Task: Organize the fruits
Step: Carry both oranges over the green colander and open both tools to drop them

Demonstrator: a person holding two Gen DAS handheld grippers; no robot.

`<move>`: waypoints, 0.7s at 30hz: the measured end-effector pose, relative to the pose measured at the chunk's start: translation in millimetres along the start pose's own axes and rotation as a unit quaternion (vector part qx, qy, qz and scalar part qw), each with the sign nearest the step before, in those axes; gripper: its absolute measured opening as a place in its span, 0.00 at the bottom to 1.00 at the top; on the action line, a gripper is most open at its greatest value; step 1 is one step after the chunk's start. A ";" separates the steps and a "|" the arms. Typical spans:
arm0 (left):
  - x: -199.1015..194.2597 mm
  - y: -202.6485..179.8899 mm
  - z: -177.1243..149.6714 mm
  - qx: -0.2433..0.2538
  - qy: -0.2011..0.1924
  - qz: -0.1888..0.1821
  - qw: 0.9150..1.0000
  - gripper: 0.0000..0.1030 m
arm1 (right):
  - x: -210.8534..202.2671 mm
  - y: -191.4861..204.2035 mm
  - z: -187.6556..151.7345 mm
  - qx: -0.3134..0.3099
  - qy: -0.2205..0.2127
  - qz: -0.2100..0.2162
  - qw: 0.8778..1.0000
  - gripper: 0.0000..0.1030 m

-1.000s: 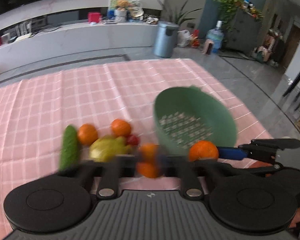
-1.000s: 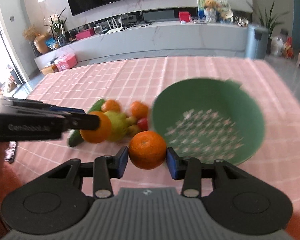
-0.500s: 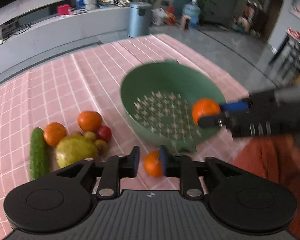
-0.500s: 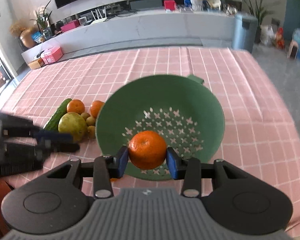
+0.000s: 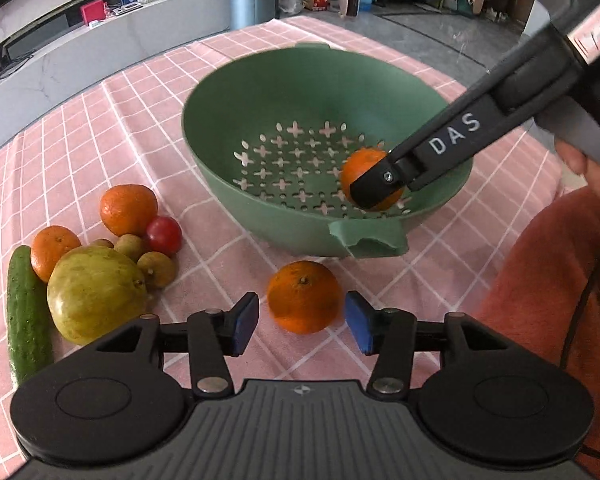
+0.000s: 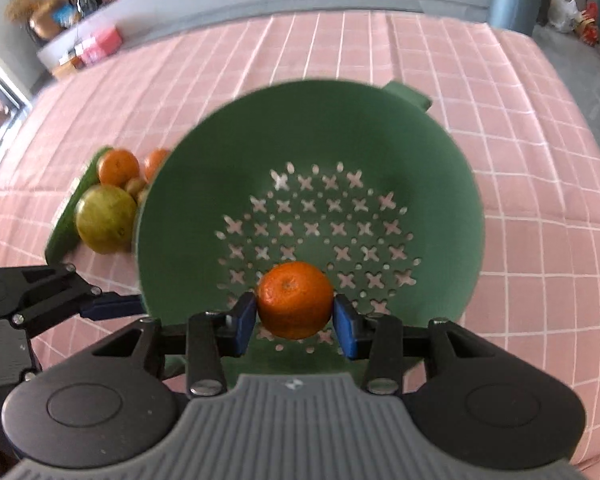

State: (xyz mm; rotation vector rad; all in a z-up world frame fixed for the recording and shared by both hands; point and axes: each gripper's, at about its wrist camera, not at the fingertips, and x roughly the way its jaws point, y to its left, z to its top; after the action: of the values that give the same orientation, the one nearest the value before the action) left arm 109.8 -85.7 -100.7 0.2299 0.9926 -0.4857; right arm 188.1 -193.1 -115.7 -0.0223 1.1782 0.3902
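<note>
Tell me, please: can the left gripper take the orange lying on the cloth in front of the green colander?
Probably yes. The left gripper is open, and the orange lies between its jaws on the tablecloth, apart from the colander. Nothing stands between.

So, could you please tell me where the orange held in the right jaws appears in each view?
Left wrist view: the held orange sits right of centre, inside the green colander, partly behind a black finger.
Right wrist view: lower centre, between the blue pads.
Shared landmark: the colander's cross-shaped holes.

Fruit pile [image 5: 100, 256] lies left of colander [image 5: 260, 96], on tablecloth [image 5: 80, 128].
</note>
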 end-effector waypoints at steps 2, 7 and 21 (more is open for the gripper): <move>3.0 -1.0 0.1 -0.001 -0.001 0.002 1.000 0.56 | 2.1 0.7 4.1 -0.015 0.003 -0.009 1.000 0.39; 4.3 -4.1 1.7 -0.006 -0.003 -0.006 1.000 0.46 | 6.4 0.5 10.6 -0.027 0.013 -0.006 1.000 0.38; -68.0 25.9 14.1 -0.068 -0.057 -0.018 0.996 0.45 | -40.7 -10.6 -13.7 0.014 -0.085 -0.013 0.996 0.55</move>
State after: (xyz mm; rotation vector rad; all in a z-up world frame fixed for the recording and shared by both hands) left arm 102.3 -49.3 -36.5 0.0618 0.9161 -0.4572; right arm 166.0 -217.6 -86.4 0.0207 1.0144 0.3459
